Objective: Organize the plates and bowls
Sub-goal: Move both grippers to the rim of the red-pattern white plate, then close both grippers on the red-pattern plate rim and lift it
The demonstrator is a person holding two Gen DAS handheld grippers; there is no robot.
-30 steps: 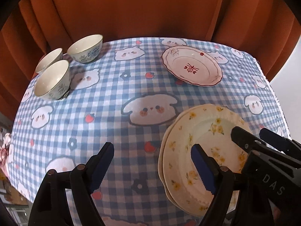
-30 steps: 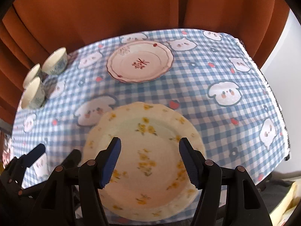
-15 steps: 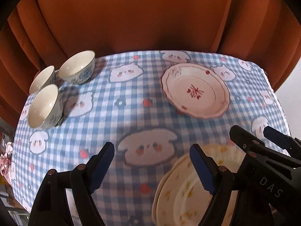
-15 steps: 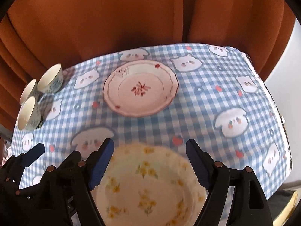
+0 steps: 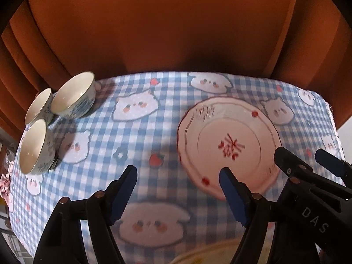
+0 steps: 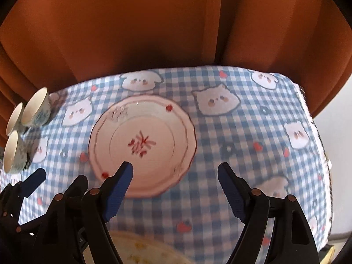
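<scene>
A cream plate with a red flower motif (image 5: 228,145) (image 6: 142,145) lies flat toward the back of the blue gingham table. My left gripper (image 5: 178,173) hovers at its near-left rim; its jaws are closing and hold nothing. My right gripper (image 6: 175,167) stands open over the plate's near-right rim, empty too. Each gripper shows in the other's view: the right gripper (image 5: 300,154), the left gripper (image 6: 61,176). The yellow-flowered plates (image 6: 143,248) (image 5: 220,257) peek in at the bottom edge. Three blue-patterned bowls (image 5: 72,96) (image 5: 38,106) (image 5: 33,146) cluster at the far left.
An orange curtain (image 5: 176,33) hangs right behind the table's back edge. The tablecloth (image 6: 253,132) ends at a frayed right edge (image 6: 316,132), with pale floor beyond. Bare cloth lies between the bowls and the red-motif plate.
Both grippers moved forward from above the yellow-flowered plates to the red-motif plate, which now sits large at the fingertips. The right jaws stand wider than a second ago, the left slightly narrower.
</scene>
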